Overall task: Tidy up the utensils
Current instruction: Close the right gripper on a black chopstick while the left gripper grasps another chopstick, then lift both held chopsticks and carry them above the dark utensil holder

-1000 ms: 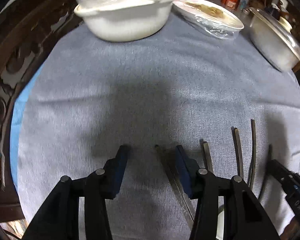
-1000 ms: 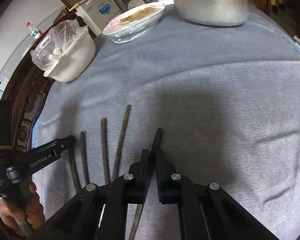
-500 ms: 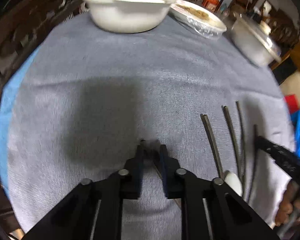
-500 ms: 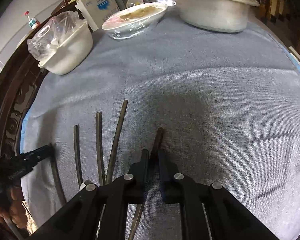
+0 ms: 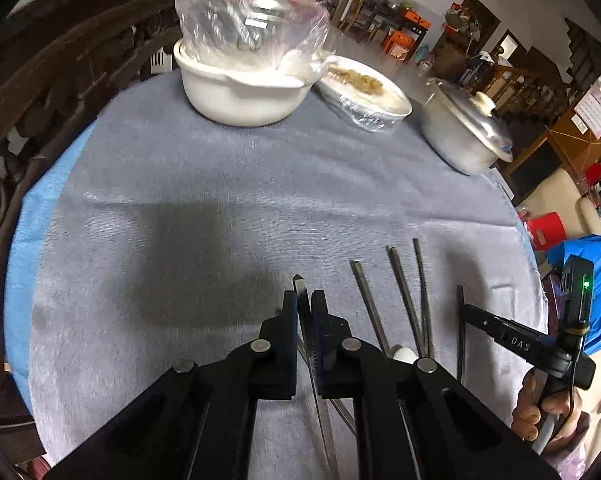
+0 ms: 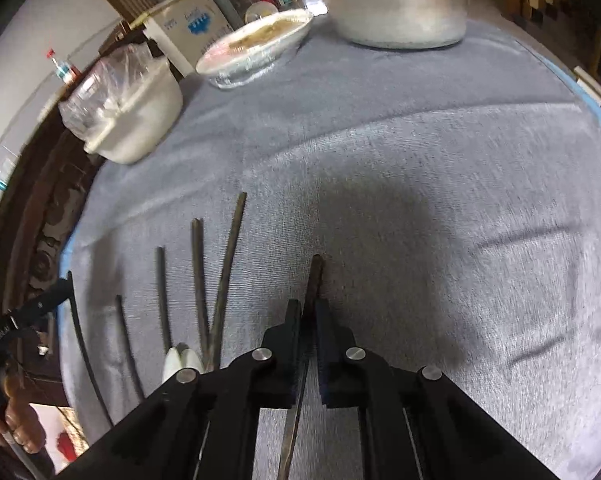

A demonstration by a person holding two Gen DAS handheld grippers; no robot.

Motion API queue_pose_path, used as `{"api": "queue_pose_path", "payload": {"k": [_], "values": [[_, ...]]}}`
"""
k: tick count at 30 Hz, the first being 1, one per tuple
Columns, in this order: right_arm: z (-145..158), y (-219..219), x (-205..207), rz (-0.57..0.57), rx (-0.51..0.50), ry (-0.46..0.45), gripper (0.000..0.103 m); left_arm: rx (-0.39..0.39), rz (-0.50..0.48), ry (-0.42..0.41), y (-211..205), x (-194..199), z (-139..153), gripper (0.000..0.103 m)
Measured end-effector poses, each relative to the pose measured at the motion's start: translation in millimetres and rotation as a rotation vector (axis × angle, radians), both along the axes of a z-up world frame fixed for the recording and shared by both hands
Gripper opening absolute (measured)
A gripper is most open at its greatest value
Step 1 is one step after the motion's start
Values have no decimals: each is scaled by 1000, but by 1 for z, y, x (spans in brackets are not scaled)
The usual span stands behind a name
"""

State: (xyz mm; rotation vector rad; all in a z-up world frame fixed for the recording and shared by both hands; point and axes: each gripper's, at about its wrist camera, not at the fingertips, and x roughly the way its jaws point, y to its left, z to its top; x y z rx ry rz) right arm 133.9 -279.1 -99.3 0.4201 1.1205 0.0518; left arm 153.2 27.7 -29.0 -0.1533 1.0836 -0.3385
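Several dark chopsticks lie on the grey cloth [image 5: 220, 184]. My left gripper [image 5: 304, 300] is shut on one chopstick [image 5: 299, 282], whose tip pokes out just past the pads. To its right lie three loose chopsticks [image 5: 404, 296] and a white spoon [image 5: 404, 354]. My right gripper [image 6: 308, 308] is shut on another chopstick [image 6: 316, 268], which runs back under the jaws. In the right wrist view the left gripper [image 6: 62, 288] shows at the far left with its chopstick [image 6: 84, 340]; loose chopsticks [image 6: 198, 272] and the spoon [image 6: 180, 360] lie between. The right gripper [image 5: 472, 312] also shows in the left wrist view.
At the far side stand a white pot [image 5: 240, 88] topped with a plastic bag, a film-wrapped dish [image 5: 364, 96] and a lidded metal pot [image 5: 460, 136]. A carved wooden chair back [image 5: 40, 92] rises at the left. The blue table edge [image 5: 24, 272] rims the cloth.
My left gripper has shut on a chopstick and risen with it, drawing away from the other sticks. The right gripper stays shut on its chopstick and has shifted slightly.
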Motion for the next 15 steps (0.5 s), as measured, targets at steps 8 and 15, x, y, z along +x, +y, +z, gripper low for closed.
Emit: {"api": "queue_pose_path", "payload": {"k": [8, 15], "values": [[54, -14, -58, -29, 1, -214, 7, -52, -12, -218, -11, -69, 69, 5], [110, -4, -133, -70, -66, -440, 7, -53, -5, -417, -22, -155, 112, 5]]}}
